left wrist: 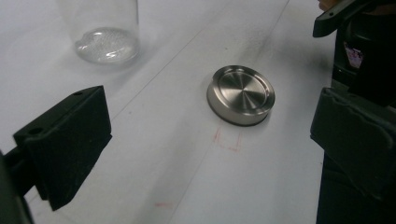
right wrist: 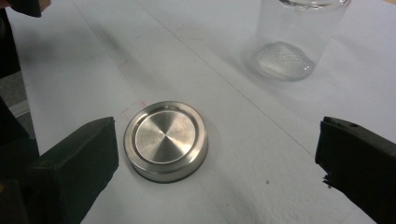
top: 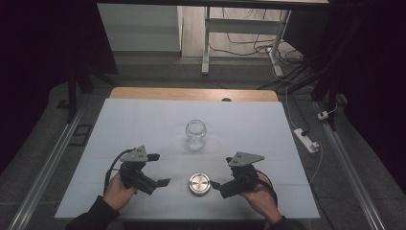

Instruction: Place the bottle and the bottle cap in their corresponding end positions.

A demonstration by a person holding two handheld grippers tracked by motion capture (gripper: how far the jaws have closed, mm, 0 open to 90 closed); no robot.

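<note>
Here, two hand-held grippers flank a steel lid (top: 199,184) on a white-covered bench (top: 143,120), with an open glass jar (top: 196,135) beyond.

We see the left hand-held gripper (top: 158,169) and the right hand-held gripper (top: 221,171) both with jaws spread wide and pinching nothing, angled inward toward the lid that lies flat between them at the near edge (faint red marks on the paper sit just beside it). We judge the arrangement deliberate: the lid rests apart from the jar so it can be picked up cleanly, and the jar stands upright, mouth open, ready to receive it. The lid lies near each gripper's jaws but touches neither; in the right gripper view it sits closer to one jaw.
</note>
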